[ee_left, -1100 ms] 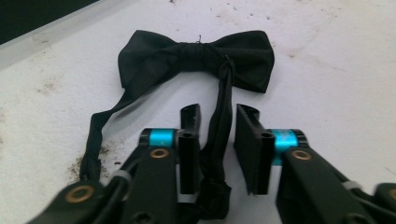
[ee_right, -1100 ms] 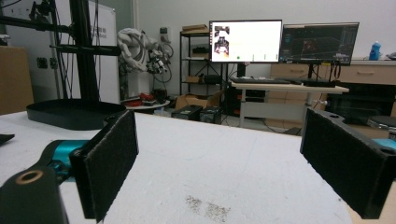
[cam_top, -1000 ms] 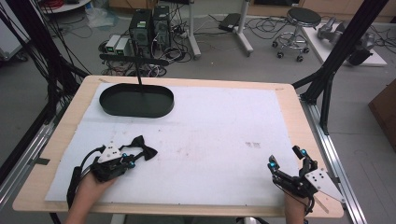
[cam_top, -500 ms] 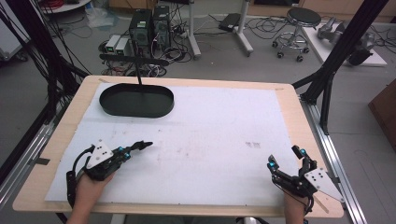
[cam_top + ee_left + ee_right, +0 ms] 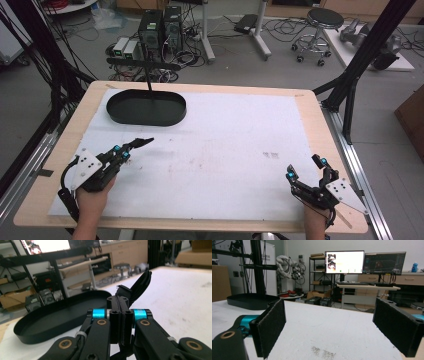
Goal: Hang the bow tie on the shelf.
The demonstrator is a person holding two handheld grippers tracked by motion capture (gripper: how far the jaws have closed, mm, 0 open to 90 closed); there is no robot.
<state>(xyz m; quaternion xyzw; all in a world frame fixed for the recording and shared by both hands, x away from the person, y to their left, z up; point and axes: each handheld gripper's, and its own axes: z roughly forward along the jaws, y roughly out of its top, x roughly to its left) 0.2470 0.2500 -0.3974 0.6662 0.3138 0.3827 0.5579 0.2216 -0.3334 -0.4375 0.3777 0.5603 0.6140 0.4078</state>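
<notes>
My left gripper (image 5: 143,142) lies at the table's left front, held by a hand, its jaws shut together with nothing between them. In the left gripper view the closed jaws (image 5: 145,277) point toward the white table top, to the right of a black oval tray (image 5: 50,331). That empty tray (image 5: 145,121) sits at the far left of the table, a short way beyond the left gripper. My right gripper (image 5: 304,167) rests at the right front corner, open. Its two black pads (image 5: 270,327) stand wide apart over bare table, with the tray (image 5: 249,303) far off to the left.
A white sheet (image 5: 225,140) covers most of the wooden table (image 5: 300,97), with faint dirt marks (image 5: 270,155) right of centre. A thin black post (image 5: 148,75) rises behind the tray. Computers, cables and a stool (image 5: 325,20) stand on the floor beyond the far edge.
The left gripper's jaws, open a second ago, have closed on nothing, and the gripper has shifted slightly. The right gripper has stayed still and open.
</notes>
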